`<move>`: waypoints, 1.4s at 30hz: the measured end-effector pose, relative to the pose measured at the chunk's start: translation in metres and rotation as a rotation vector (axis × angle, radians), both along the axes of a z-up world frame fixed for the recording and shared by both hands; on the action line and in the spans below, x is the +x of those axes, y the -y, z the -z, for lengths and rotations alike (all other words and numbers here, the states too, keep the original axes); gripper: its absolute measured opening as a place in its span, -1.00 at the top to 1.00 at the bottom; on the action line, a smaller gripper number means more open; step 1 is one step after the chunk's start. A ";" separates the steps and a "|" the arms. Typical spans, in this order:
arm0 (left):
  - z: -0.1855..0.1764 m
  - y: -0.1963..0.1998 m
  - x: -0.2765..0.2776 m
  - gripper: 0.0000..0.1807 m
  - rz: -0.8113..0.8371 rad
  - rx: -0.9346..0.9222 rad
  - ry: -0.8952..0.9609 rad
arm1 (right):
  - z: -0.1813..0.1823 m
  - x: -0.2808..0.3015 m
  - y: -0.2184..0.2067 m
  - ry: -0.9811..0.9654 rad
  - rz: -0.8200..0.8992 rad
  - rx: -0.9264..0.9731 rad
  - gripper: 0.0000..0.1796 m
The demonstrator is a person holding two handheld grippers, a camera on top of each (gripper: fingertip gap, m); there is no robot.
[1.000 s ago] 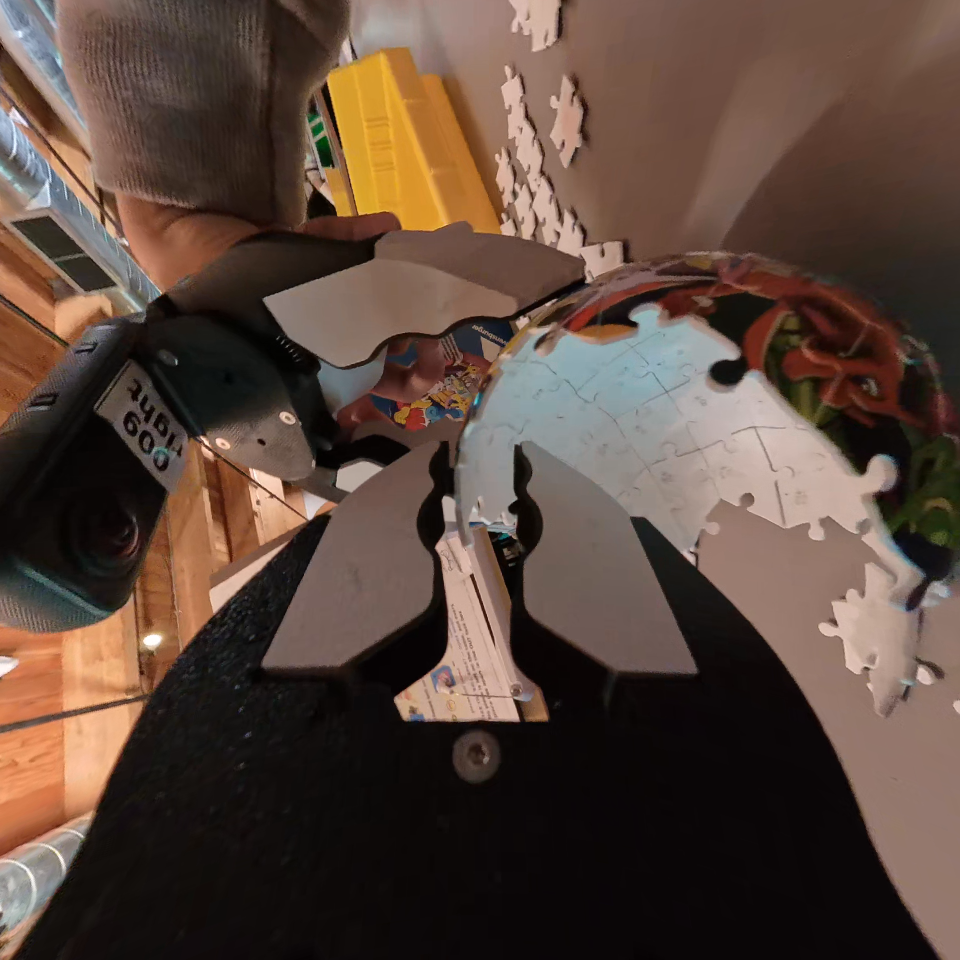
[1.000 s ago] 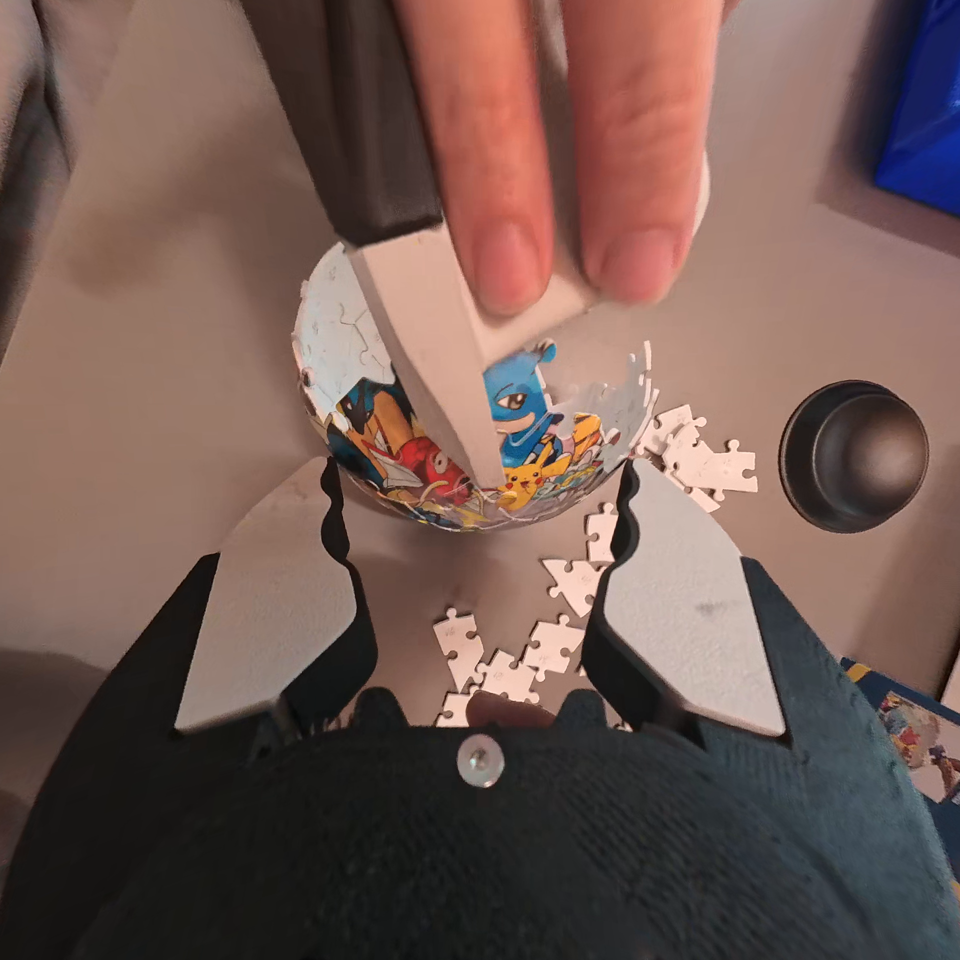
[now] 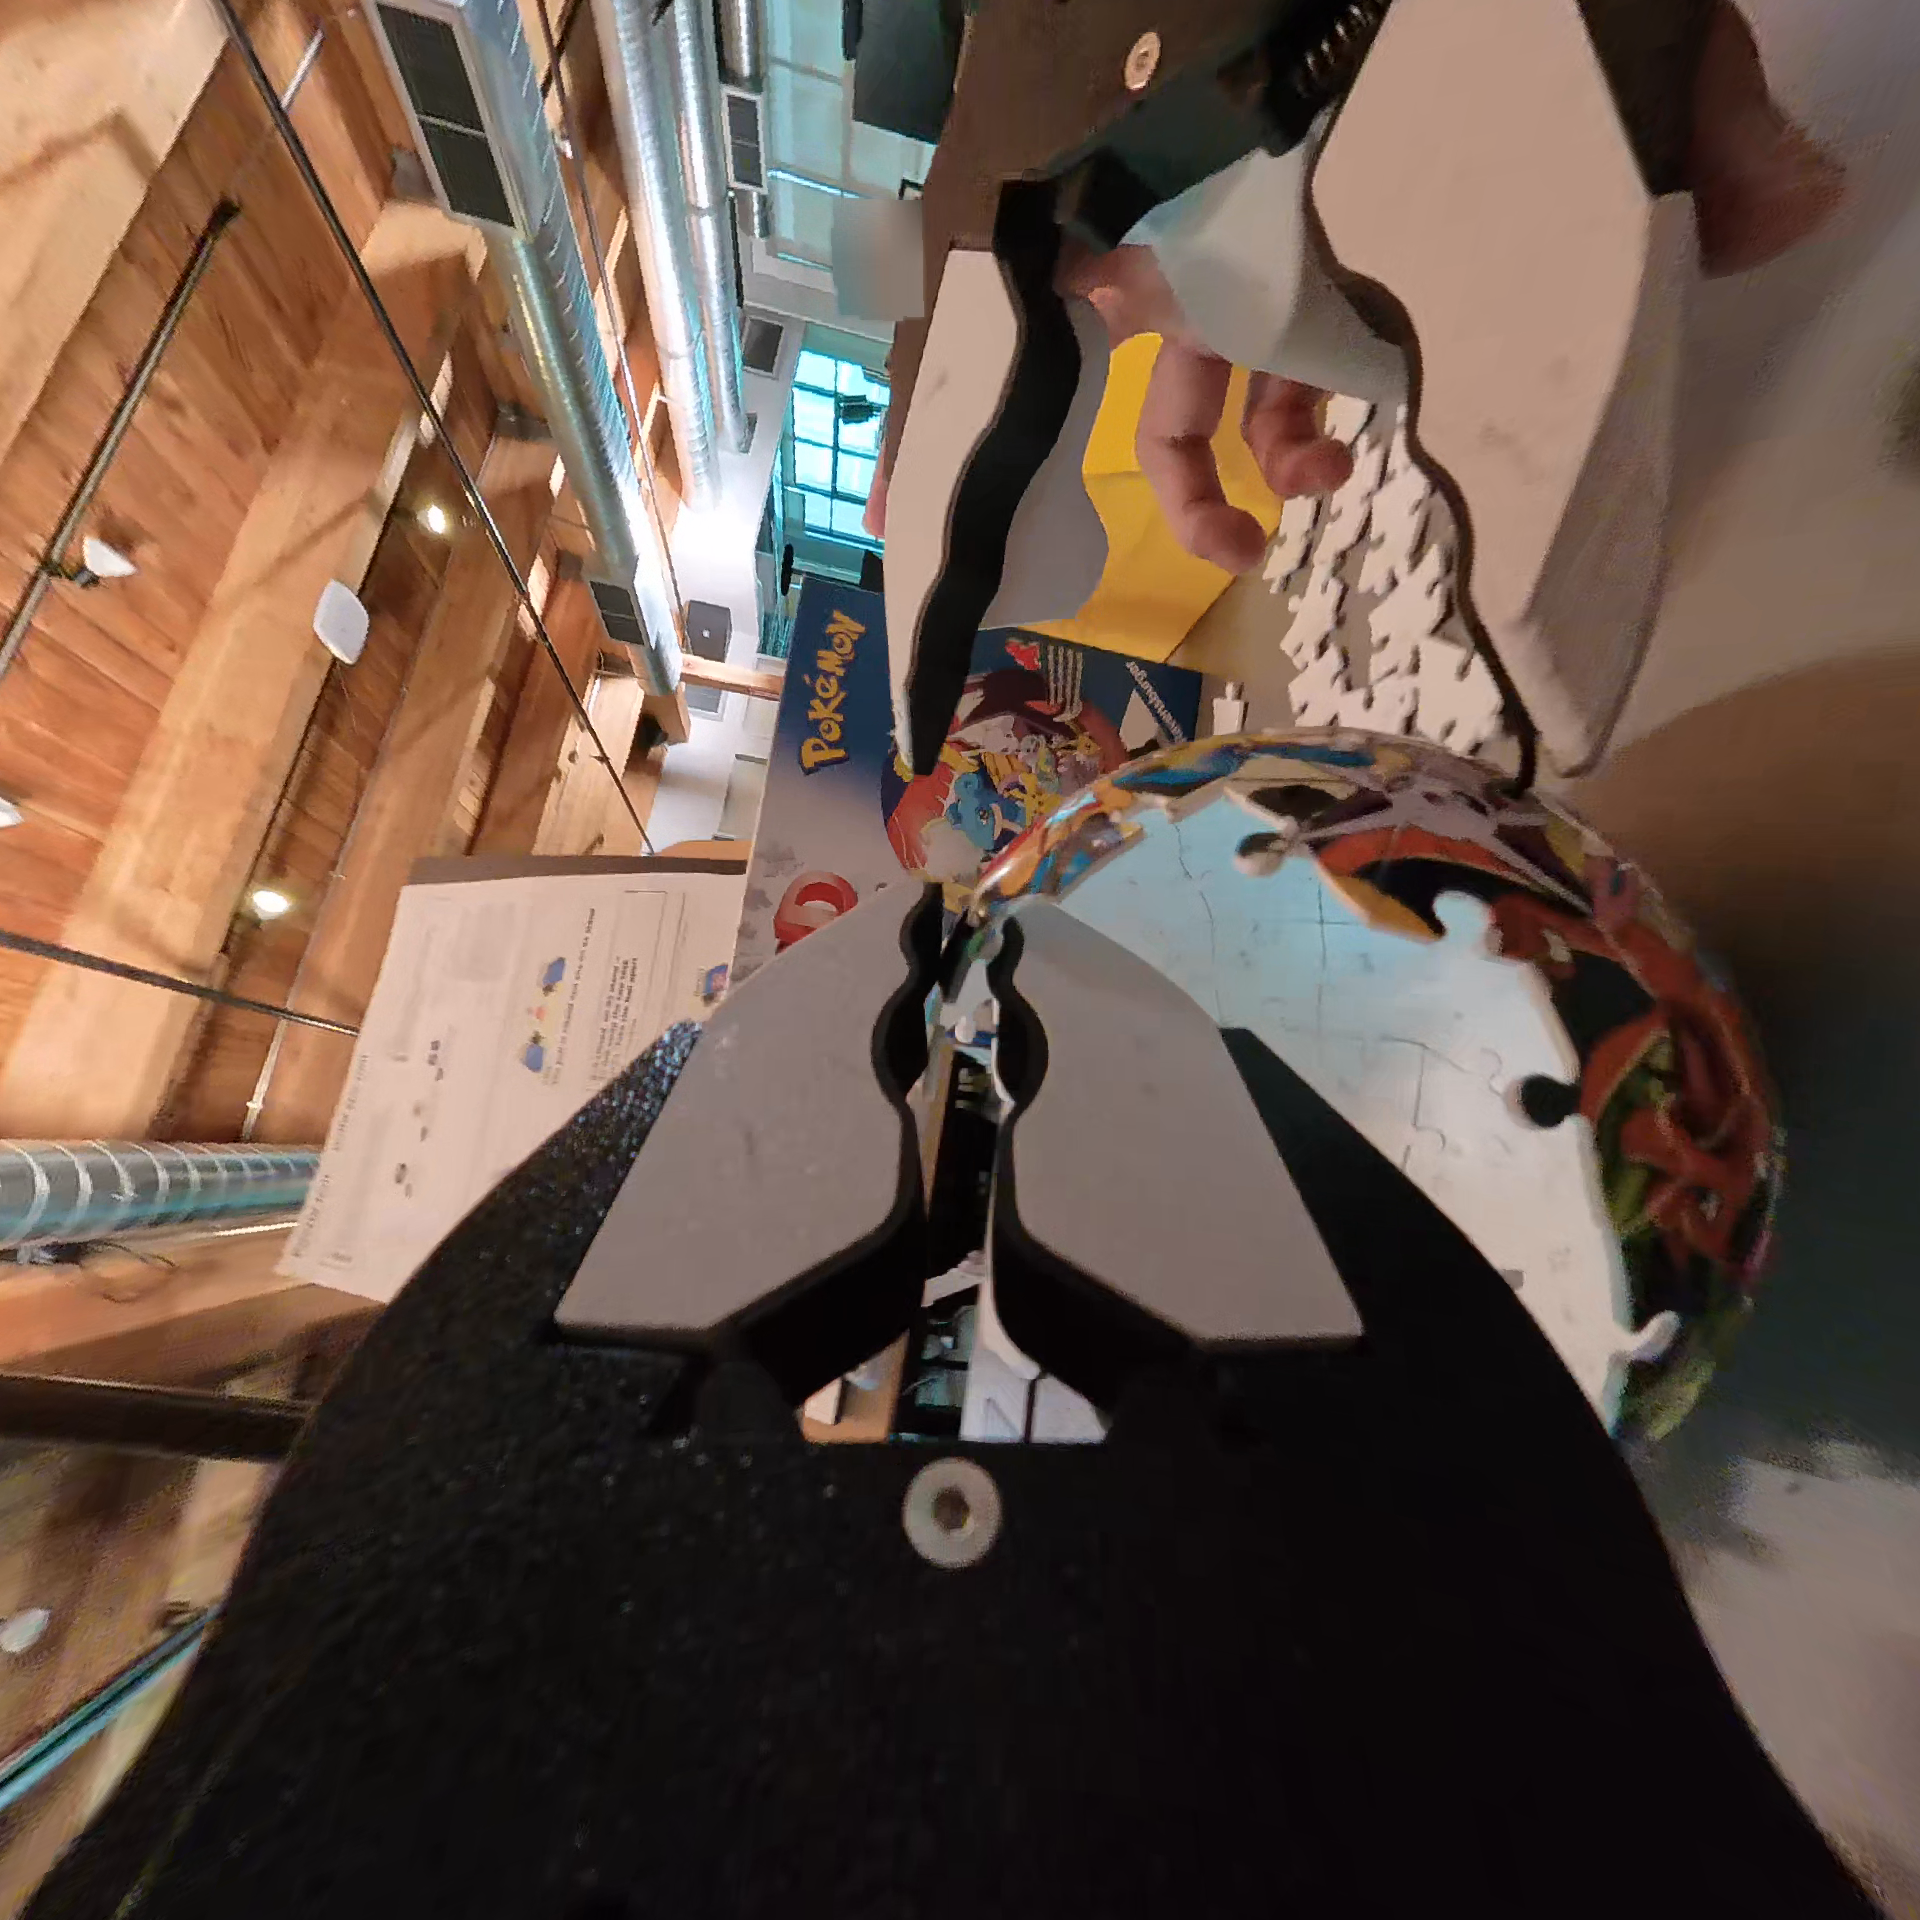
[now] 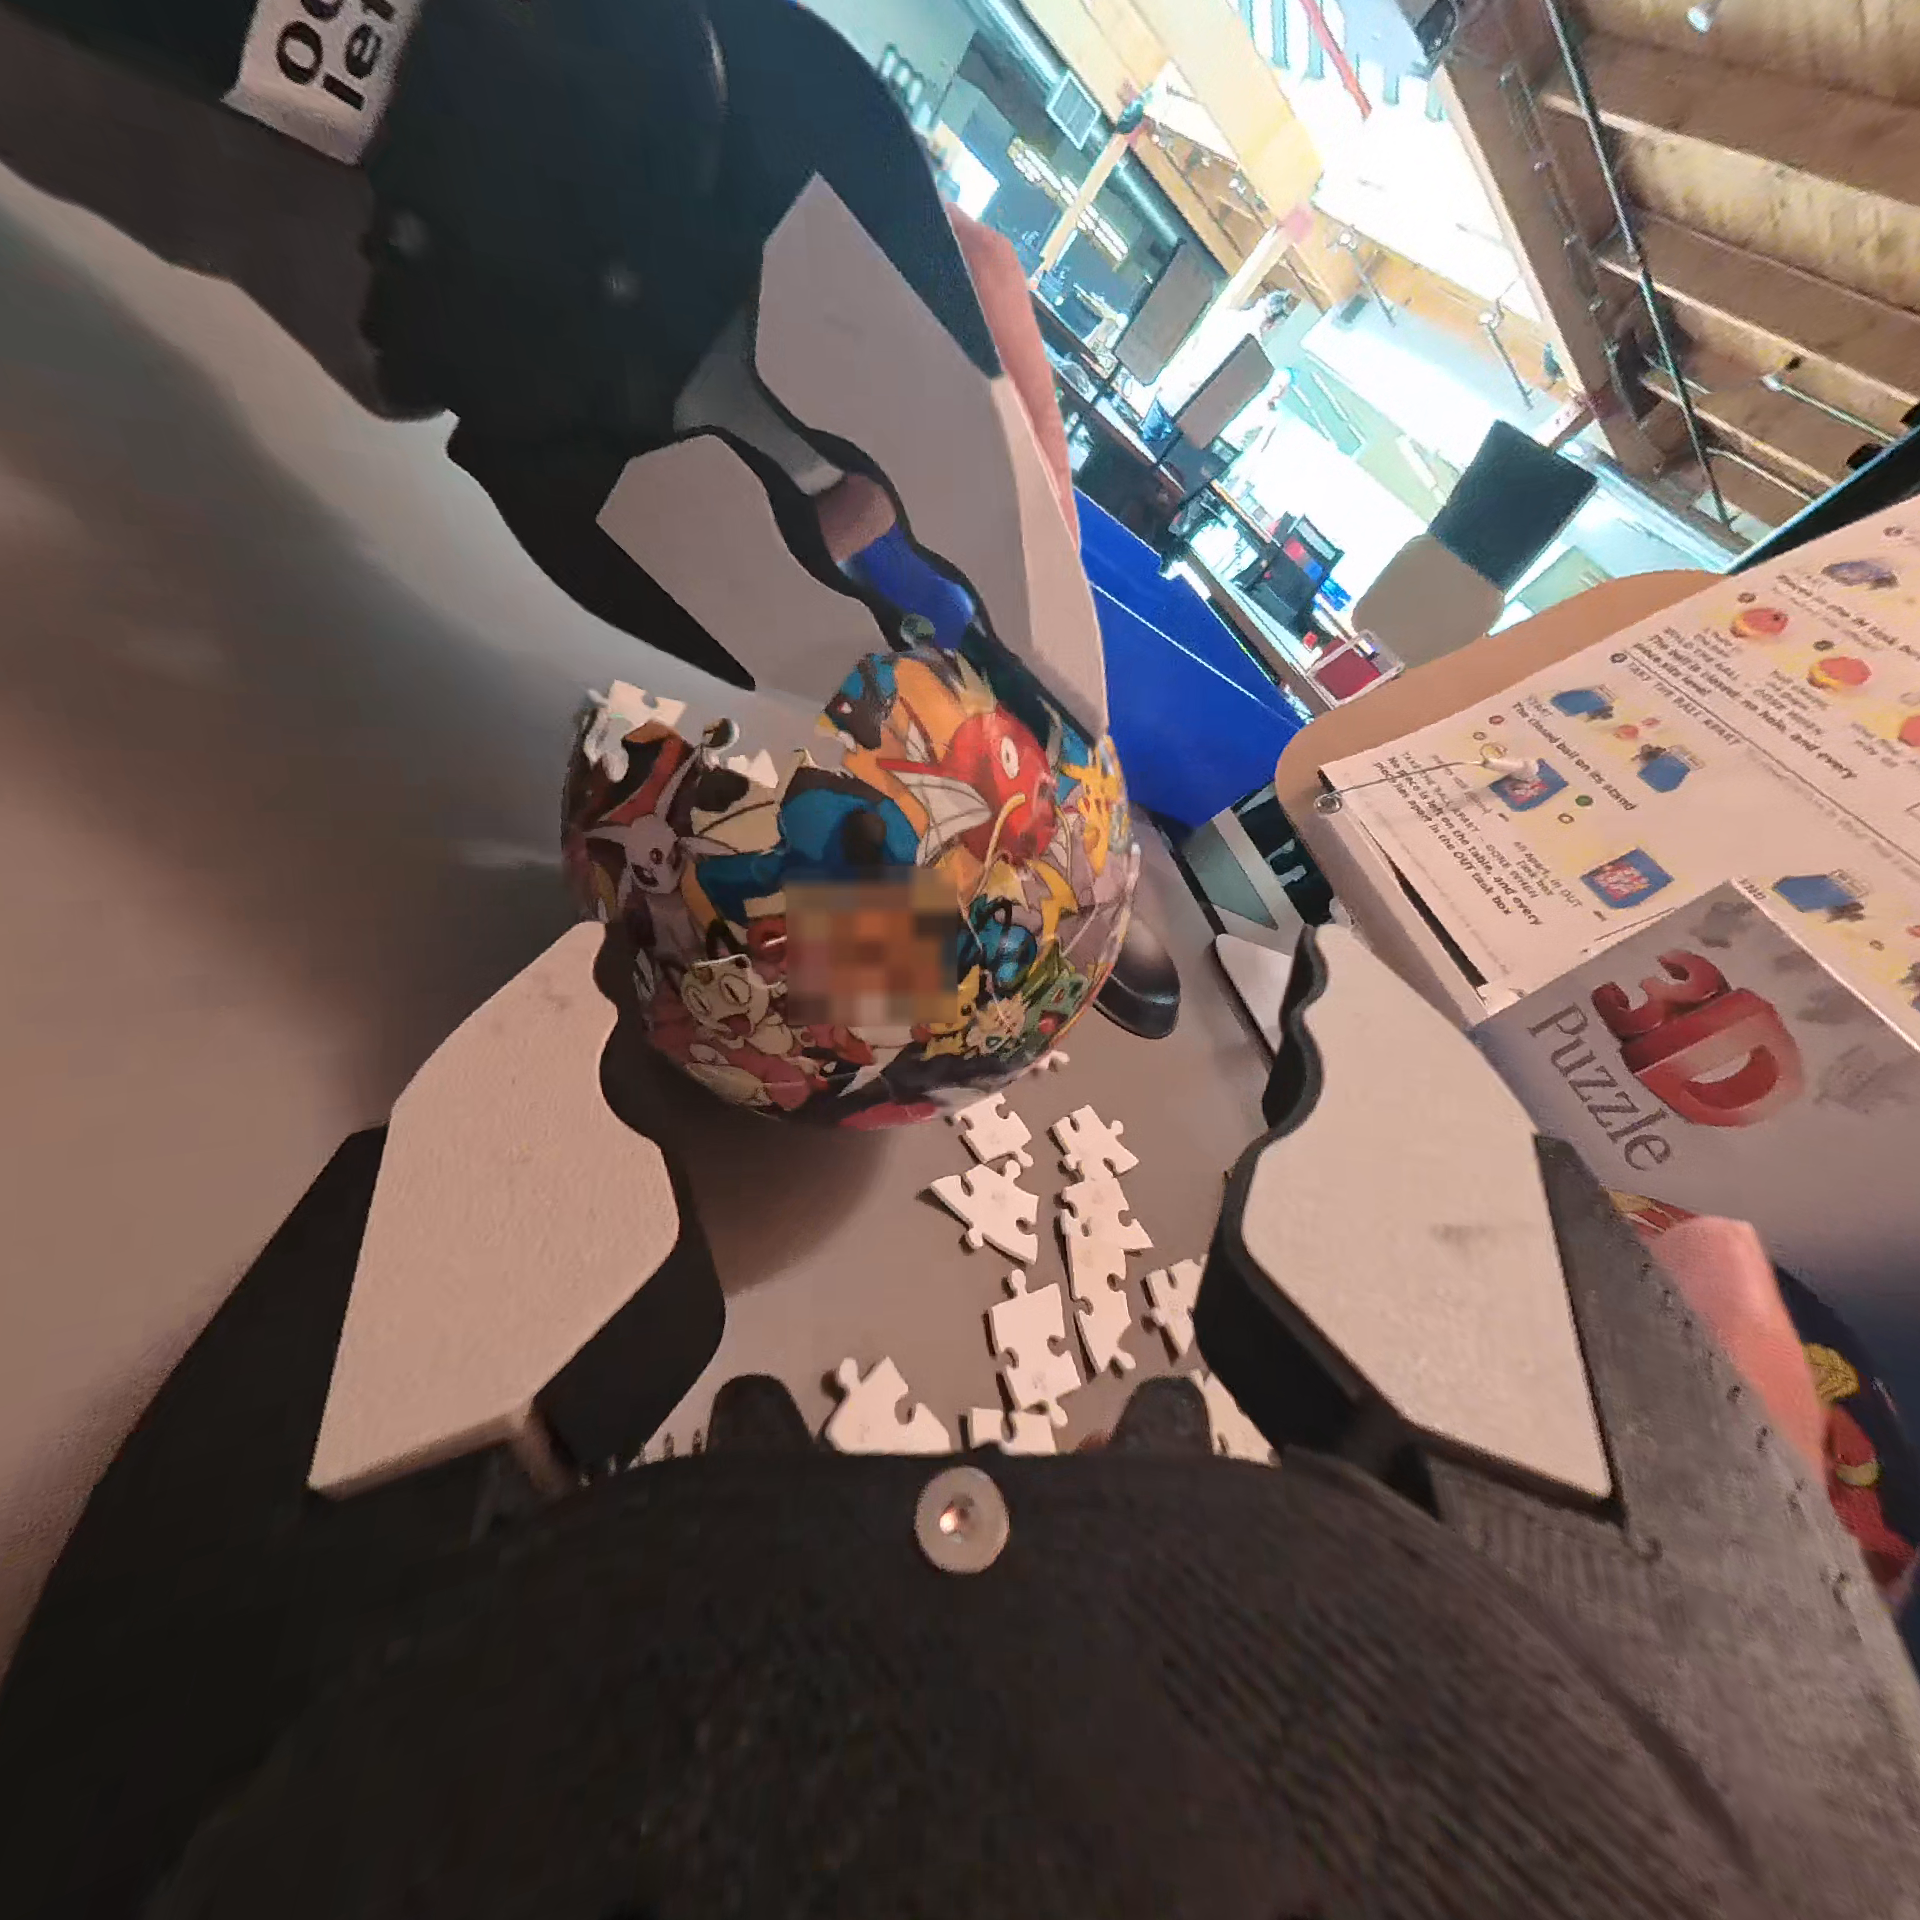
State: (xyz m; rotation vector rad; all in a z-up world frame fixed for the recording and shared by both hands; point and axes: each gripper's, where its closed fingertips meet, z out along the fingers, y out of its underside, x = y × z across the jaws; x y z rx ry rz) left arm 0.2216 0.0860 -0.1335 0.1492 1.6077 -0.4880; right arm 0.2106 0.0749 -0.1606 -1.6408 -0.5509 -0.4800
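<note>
Puzzle ball (image 4: 852, 894) rim between left gripper (image 3: 961, 951) fingers, interior empty.

Printed box (image 4: 1704, 1049), instruction sheet (image 4: 1621, 748), sticker (image 4: 312, 62)

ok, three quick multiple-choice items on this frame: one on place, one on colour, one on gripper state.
1. Where do the loose puzzle pieces lie?
A. on the table in front of the puzzle ball
B. inside the ball
C. on the puzzle box

2. What colour are the upturned faces of those pieces?
A. yellow
B. white
C. black

3. How does the left gripper stand?
A. wide open, apart from the ball
B. shut on the ball's broken rim
C. shut on a loose piece

Key: 1 A, they lie scattered on the grey table beside the puzzle ball. 2 B, all show plain white. 3 B, its fingers pinch the rim, while the right gripper is open.
</note>
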 end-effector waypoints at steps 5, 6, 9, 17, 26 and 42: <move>-0.001 0.004 0.004 0.93 -0.020 -0.133 -0.024 | 0.008 -0.008 0.017 0.045 -0.042 -0.035 -0.30; -0.002 0.005 0.005 0.93 -0.018 -0.157 -0.032 | 0.008 -0.010 0.021 0.057 -0.048 -0.034 -0.30; -0.004 0.012 0.009 0.94 -0.018 -0.246 -0.072 | 0.005 -0.010 0.028 0.088 -0.036 -0.001 -0.30; -0.004 0.025 0.013 0.93 -0.017 -0.332 -0.085 | 0.012 0.005 0.036 0.149 -0.020 0.007 -0.40; -0.014 0.021 0.013 0.82 0.019 -0.062 0.027 | 0.010 -0.008 0.035 0.192 -0.075 0.019 -0.10; 0.007 0.026 -0.053 0.59 0.117 -0.561 -0.942 | 0.007 -0.005 0.033 0.158 -0.055 0.024 -0.08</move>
